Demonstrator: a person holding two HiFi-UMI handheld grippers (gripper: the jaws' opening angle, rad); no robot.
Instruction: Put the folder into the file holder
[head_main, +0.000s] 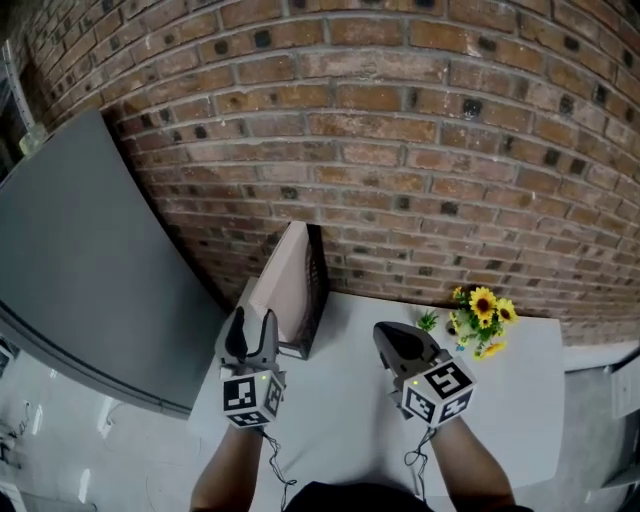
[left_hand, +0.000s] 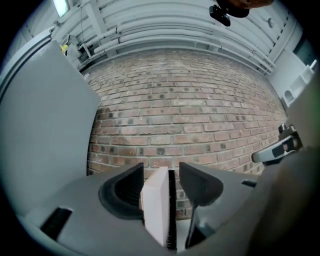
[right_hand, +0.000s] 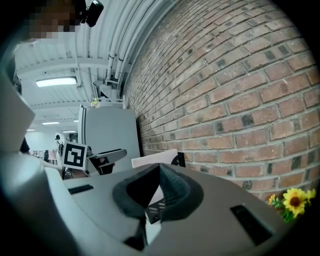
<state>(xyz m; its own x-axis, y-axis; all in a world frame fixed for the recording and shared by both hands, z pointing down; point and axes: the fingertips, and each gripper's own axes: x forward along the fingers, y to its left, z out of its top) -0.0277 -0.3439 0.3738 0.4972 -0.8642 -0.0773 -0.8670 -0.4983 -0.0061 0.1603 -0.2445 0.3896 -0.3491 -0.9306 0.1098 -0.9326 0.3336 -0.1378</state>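
Note:
A pale pink folder (head_main: 290, 285) stands upright inside a black file holder (head_main: 317, 292) at the back left of the white table (head_main: 340, 410), against the brick wall. My left gripper (head_main: 252, 330) hovers just in front of the holder, open and pointing level at it. In the left gripper view the folder (left_hand: 156, 210) and the holder's black edge (left_hand: 171, 215) show in the gap between the jaws, with neither pad pressing. My right gripper (head_main: 392, 338) sits to the right, shut and empty. The right gripper view shows the folder (right_hand: 155, 157) beyond its closed jaws.
A small bunch of yellow artificial sunflowers (head_main: 480, 315) lies on the table's back right. A large grey panel (head_main: 80, 270) stands left of the table. The brick wall (head_main: 400, 150) runs close behind everything.

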